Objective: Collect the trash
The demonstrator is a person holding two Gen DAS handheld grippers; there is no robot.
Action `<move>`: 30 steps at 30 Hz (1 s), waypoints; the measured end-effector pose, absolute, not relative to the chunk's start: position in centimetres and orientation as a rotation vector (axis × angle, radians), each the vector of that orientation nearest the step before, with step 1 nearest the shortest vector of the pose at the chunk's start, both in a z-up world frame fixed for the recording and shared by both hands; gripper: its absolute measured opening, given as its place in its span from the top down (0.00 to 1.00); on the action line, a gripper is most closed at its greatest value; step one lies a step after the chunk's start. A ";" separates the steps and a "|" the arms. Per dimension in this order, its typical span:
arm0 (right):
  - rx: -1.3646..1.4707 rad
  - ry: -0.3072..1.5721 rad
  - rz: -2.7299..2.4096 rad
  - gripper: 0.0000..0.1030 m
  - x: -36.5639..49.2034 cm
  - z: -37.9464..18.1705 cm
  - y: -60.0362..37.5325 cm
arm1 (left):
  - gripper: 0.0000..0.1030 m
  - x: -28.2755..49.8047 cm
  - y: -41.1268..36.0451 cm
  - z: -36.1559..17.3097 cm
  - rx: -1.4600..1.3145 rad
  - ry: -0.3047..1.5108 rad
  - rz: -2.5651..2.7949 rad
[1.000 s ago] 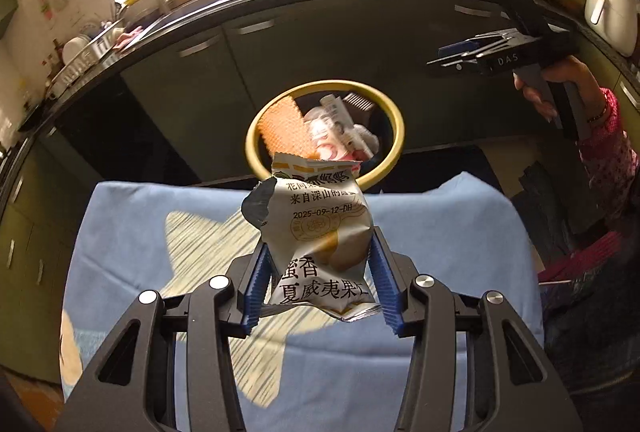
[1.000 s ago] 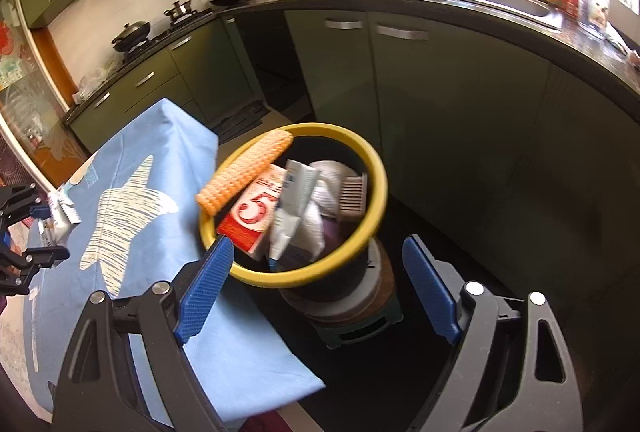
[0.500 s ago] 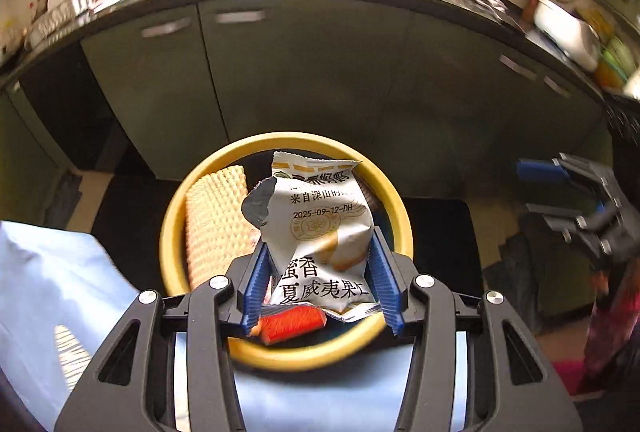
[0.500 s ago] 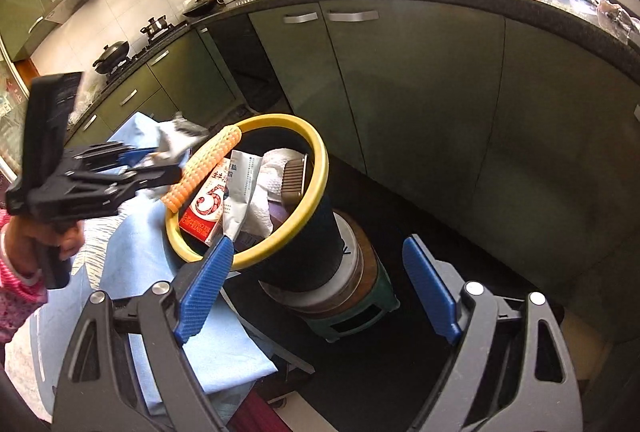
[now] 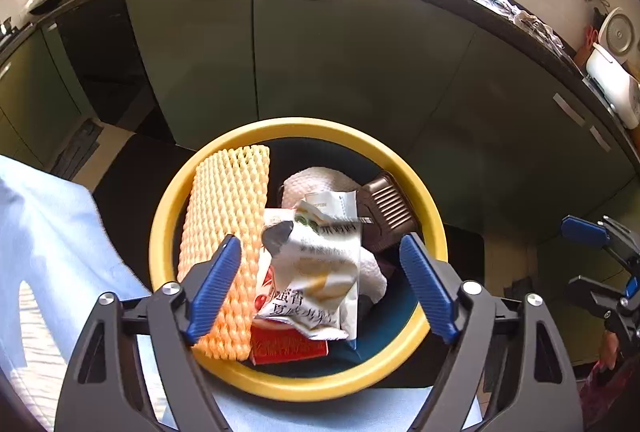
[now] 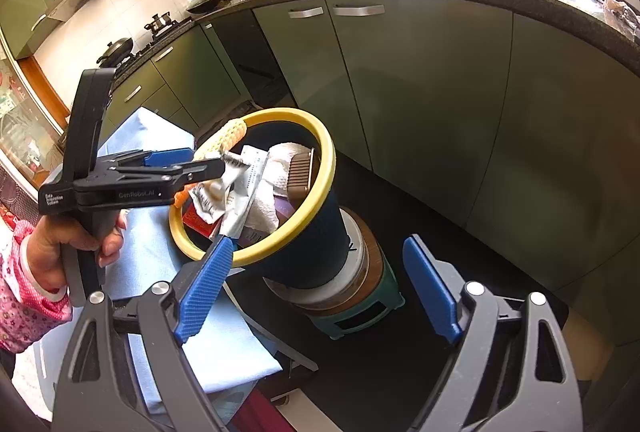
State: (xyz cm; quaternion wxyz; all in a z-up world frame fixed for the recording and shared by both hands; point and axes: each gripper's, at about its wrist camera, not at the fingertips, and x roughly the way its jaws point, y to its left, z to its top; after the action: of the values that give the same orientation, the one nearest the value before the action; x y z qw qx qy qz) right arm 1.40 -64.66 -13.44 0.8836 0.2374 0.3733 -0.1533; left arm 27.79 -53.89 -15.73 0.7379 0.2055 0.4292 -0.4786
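Yellow rim of the bin (image 5: pixel 434 228) rings frame centre; the left claw (image 5: pixel 320 280) is opening, snack wrapper (image 5: pixel 316 272) loose between its pads. Lower right, the right claw (image 6: pixel 320 292) gapes empty over clear dark floor (image 6: pixel 420 372).

Left wrist view: steeply down, close over bin (image 5: pixel 298 390). Right: farther, oblique. Shared: bin.

Bin rim (image 5: pixel 298 390) smooth yellow plastic; snack wrapper (image 5: pixel 316 272) crinkled glossy foil; foam net sleeve (image 5: pixel 226 232) orange, ribbed; bench cloth (image 5: pixel 52 232) matt blue fabric; cabinet doors (image 5: pixel 332 64) satin green.
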 end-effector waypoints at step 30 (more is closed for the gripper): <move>0.236 0.676 -0.112 0.11 2.0 -8.6 -51.4 | 0.05 14.0 -12.1 -5.1 0.163 0.606 -0.169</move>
State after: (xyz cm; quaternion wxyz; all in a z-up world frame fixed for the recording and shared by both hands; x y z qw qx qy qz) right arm 2.00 -51.36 -8.63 0.9351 0.1153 0.3306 -0.0546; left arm 13.96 -12.15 -5.12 0.9477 0.0800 0.2976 -0.0831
